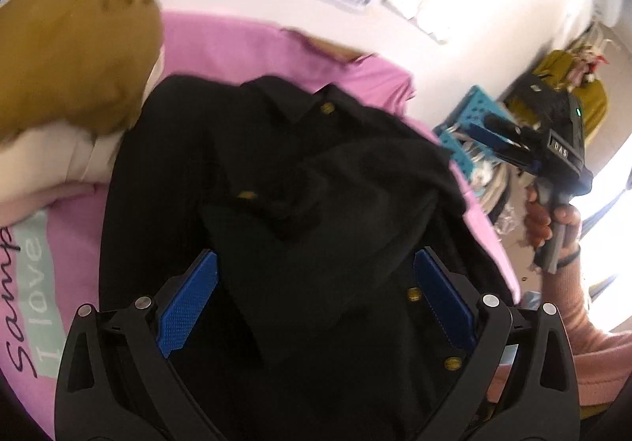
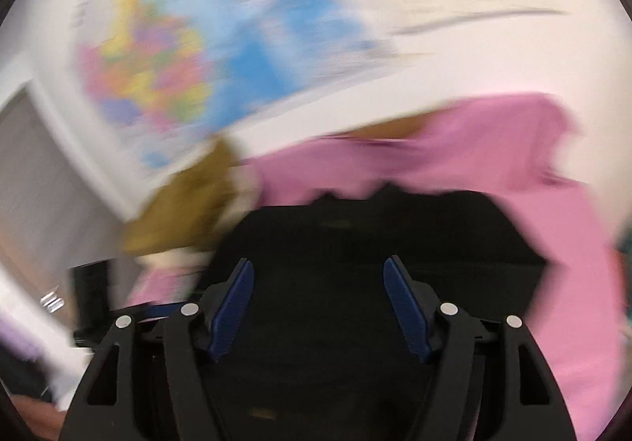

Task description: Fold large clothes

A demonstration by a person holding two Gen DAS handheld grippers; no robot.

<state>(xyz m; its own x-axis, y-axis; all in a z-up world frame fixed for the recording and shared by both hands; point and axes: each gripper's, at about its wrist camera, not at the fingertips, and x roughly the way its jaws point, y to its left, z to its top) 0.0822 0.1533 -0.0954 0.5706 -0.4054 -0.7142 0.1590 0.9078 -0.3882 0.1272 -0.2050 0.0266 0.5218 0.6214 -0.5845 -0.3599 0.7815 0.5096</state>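
A black jacket (image 1: pixel 276 172) with brass buttons and a collar lies on a pink bed sheet (image 1: pixel 237 42), its sleeve folded across the front. My left gripper (image 1: pixel 316 263) is open just above the jacket's lower part, with nothing between its blue pads. My right gripper (image 1: pixel 493 133) is in the air to the right of the bed, held in a hand; its jaws look close together there. In the blurred right wrist view my right gripper (image 2: pixel 318 271) is open and empty over the black jacket (image 2: pixel 375 243).
A brown and cream pillow (image 1: pixel 75 58) lies at the left, touching the jacket's shoulder. A blue crate (image 1: pixel 466 117) with clutter stands beside the bed at the right. A colourful map (image 2: pixel 177 58) hangs on the white wall behind the bed.
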